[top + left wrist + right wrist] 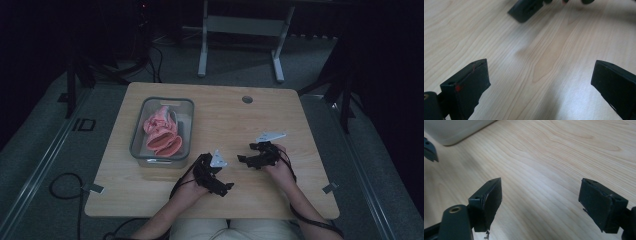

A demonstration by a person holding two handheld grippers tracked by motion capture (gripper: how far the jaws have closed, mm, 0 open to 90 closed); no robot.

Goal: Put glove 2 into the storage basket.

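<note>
Flanking bare table (215,120): two gaping hand-held grippers, one bin (162,127).

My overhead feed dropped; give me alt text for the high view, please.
A person's two hands hold the left gripper and right gripper, both open, low over the near side of a wooden table. A grey bin with pink items sits at the table's left.

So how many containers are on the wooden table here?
1: a clear plastic bin with a grey rim on the table's left half, holding crumpled pink items. Both black handheld grippers, left gripper and right gripper, sit open and empty near the front edge.
</note>
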